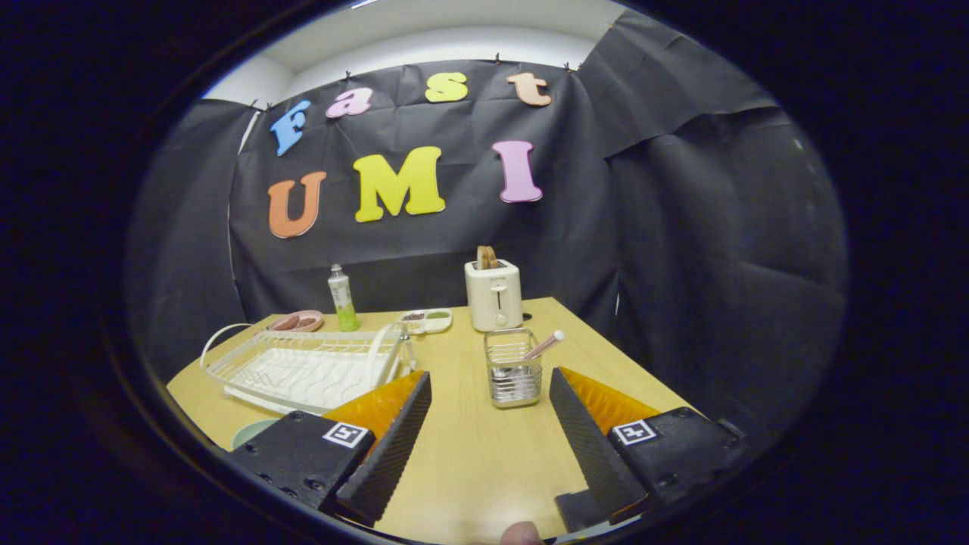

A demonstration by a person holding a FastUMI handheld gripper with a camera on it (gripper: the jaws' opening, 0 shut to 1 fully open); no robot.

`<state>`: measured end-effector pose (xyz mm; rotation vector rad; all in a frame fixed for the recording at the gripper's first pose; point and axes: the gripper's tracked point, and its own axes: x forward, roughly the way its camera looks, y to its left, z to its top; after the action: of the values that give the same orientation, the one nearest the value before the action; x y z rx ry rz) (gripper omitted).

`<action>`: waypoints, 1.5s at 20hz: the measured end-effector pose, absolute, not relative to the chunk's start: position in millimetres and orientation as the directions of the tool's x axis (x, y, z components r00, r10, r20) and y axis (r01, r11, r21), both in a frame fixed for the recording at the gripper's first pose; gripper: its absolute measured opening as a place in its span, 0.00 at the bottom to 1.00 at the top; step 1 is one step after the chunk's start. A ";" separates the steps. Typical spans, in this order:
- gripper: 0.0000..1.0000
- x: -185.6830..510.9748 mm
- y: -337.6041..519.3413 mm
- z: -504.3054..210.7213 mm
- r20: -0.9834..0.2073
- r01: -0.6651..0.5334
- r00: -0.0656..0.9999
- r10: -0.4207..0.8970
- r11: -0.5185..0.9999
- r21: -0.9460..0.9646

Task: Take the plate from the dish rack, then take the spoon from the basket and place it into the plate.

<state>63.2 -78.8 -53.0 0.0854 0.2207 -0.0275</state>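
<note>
My gripper (488, 382) is open above the wooden table (469, 454), with nothing between its fingers. Just beyond the fingertips stands a small wire basket (513, 369), and a pink-handled spoon (543, 346) leans out of its top to the right. To the left lies the white dish rack (306, 367), with no plate standing in it. A pale green plate (250, 433) rests on the table in front of the rack, mostly hidden behind my left finger.
At the back of the table stand a white toaster (493, 294) with bread in its slot, a divided snack tray (425, 320), a green-and-white bottle (341, 297) and a pink dish (297, 322). The table's right edge runs close behind the right finger.
</note>
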 end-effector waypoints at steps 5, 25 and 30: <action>1.00 106.4 -119.3 -68.9 -0.205 0.051 0.978 -0.037 0.997 0.059; 0.16 203.6 -113.1 -82.8 -0.210 -0.092 0.968 0.135 0.975 0.202; 0.10 191.1 -117.1 -56.9 -0.173 -0.081 0.979 0.108 0.984 0.157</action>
<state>191.1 -117.1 -56.9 0.1495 0.1823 0.0956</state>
